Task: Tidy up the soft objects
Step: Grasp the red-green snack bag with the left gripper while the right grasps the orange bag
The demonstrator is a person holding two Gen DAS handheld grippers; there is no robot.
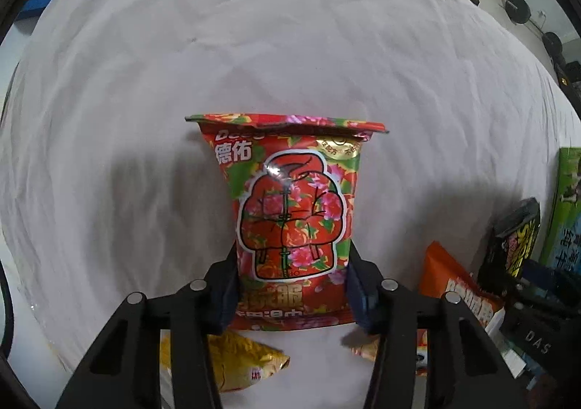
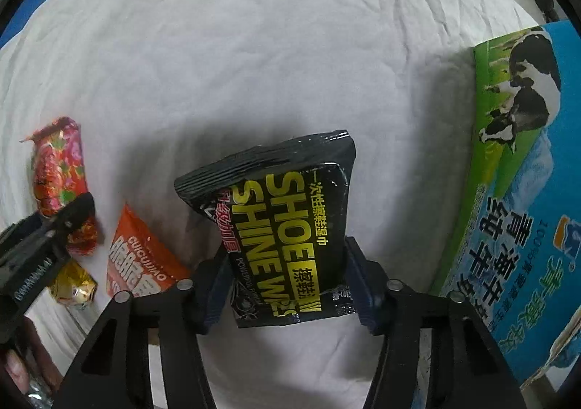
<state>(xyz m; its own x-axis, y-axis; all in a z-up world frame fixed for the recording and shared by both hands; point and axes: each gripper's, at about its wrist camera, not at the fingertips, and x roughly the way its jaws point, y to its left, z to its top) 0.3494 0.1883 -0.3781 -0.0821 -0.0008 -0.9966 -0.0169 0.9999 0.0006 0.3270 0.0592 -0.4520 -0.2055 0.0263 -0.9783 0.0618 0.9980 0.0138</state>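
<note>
My left gripper (image 1: 290, 285) is shut on a red floral soft pack (image 1: 290, 213) and holds it upright above the white cloth. The same pack shows at the left of the right wrist view (image 2: 60, 166), with the left gripper (image 2: 81, 224) on it. My right gripper (image 2: 287, 282) is shut on a black "Shoe Shine Wipes" pack (image 2: 290, 224) and holds it off the cloth. That black pack shows at the right of the left wrist view (image 1: 515, 238).
An orange snack bag (image 2: 139, 256) (image 1: 454, 285) and a gold foil packet (image 2: 72, 285) (image 1: 243, 362) lie on the white cloth (image 2: 254, 46). A blue-green milk carton box with a cow picture (image 2: 519, 169) stands at the right.
</note>
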